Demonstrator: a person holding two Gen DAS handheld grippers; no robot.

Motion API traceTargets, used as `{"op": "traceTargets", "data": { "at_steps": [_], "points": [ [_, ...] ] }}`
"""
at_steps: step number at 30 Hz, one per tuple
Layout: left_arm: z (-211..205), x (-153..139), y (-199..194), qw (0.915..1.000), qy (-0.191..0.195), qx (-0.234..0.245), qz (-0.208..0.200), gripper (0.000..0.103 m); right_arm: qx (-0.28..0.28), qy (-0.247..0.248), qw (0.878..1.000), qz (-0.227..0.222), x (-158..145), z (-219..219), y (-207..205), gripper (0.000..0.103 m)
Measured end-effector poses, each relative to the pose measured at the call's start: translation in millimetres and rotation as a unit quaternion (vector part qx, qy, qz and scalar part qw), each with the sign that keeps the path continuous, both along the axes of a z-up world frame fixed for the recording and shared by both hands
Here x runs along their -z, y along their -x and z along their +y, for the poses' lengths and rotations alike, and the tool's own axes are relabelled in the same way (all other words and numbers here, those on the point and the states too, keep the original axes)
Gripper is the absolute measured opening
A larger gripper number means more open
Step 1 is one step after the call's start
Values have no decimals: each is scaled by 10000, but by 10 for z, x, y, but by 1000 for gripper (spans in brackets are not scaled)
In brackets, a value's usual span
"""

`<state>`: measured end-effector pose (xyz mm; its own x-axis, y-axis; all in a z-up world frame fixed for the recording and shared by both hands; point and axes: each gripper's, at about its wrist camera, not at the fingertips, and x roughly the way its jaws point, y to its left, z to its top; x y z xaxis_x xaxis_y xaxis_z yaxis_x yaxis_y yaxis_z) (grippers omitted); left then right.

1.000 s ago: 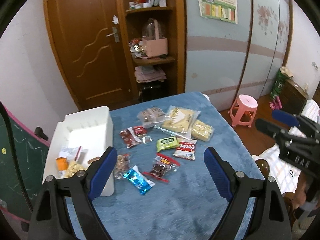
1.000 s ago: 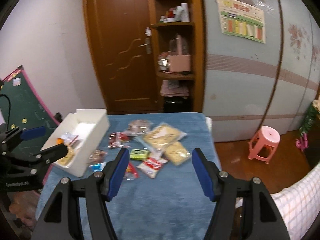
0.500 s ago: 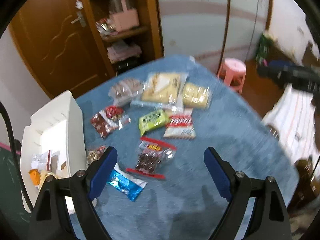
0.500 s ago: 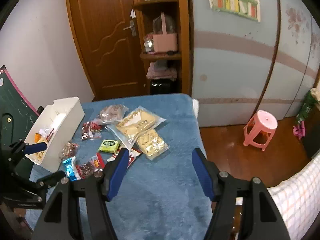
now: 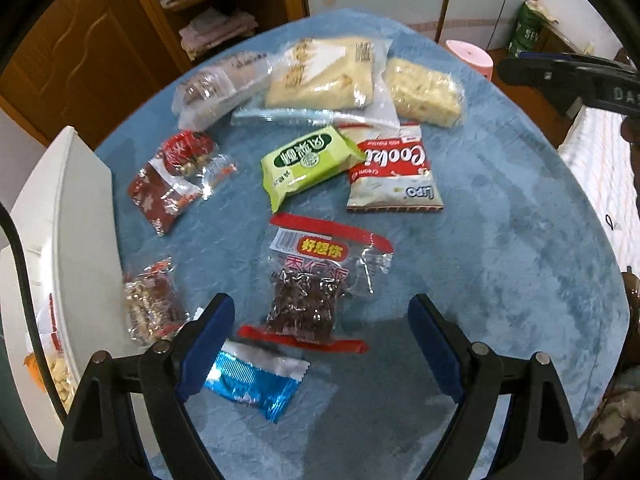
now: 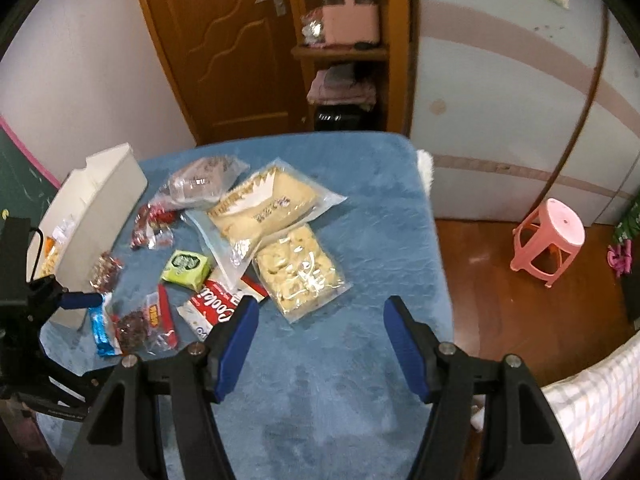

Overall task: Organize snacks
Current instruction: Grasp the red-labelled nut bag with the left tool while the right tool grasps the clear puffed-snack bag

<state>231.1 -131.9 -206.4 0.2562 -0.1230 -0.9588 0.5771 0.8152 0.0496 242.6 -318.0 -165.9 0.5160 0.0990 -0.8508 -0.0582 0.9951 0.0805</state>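
Several snack packs lie on a blue cloth-covered table (image 5: 500, 240). My left gripper (image 5: 320, 340) hangs open above the clear bag of dark dried fruit (image 5: 308, 300), with the blue foil bar (image 5: 252, 384) by its left finger. A green pack (image 5: 308, 160), a red-and-white cookie bag (image 5: 392, 176) and pale pastry bags (image 5: 320, 72) lie farther off. My right gripper (image 6: 318, 340) is open and empty over bare cloth, just short of the square pastry bag (image 6: 298, 272). The white bin (image 6: 96, 208) at the left holds a few snacks.
The table edge drops to a wooden floor with a pink stool (image 6: 550, 240) on the right. A wooden door (image 6: 224, 48) and open shelves (image 6: 344, 48) stand behind the table. A checked bedcover (image 6: 592, 412) is at lower right.
Both grippers have dropped toward the table and tilted further down, so the snacks loom larger. The left one now hangs over the dried fruit bag. Neither jaw width has changed.
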Motion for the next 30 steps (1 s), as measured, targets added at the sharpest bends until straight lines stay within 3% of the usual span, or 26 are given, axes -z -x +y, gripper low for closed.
{"op": "traceTargets", "data": {
  "at_steps": [8,18,25,30],
  "points": [
    [22,125,-144,9999,-81,40,131,88,-442,269,9981,324,401,157,-284,66],
    [196,202,-396,9991,132,-188,357,82,-748,478,9952,422,531,175,-485,69],
    [367,246,-518,9980,311,-141,541,82,-910,311,9928,716,723,167,-606,71],
    [403,282,-528,9950,489,-114,864,82,-875,416,9930,672,758,198,-647,73]
  ]
}}
